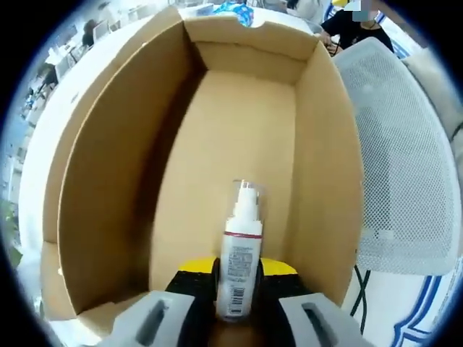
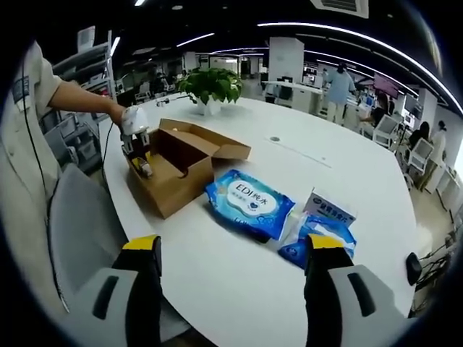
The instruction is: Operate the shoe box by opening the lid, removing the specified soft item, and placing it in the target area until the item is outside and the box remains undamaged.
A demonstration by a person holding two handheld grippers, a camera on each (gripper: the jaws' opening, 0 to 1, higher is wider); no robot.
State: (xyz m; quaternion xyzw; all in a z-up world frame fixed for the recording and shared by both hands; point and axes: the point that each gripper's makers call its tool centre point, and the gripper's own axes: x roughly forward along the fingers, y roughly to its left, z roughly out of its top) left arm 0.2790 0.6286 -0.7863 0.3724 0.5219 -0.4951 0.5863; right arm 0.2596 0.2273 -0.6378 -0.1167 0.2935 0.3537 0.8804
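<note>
Clamped between the yellow-tipped jaws of my left gripper (image 1: 236,278) is a small white spray bottle (image 1: 239,260) with a clear cap, held upright over the bare brown floor of the open shoe box (image 1: 101,181), a white mesh chair (image 1: 405,166) just beside the box. My right gripper (image 2: 235,253) hangs released with its jaws wide apart above the white counter (image 2: 239,289), where a blue pack of wet wipes (image 2: 249,202) lies near the box, two smaller packs (image 2: 322,228) beside it and a potted plant (image 2: 210,87) further back
</note>
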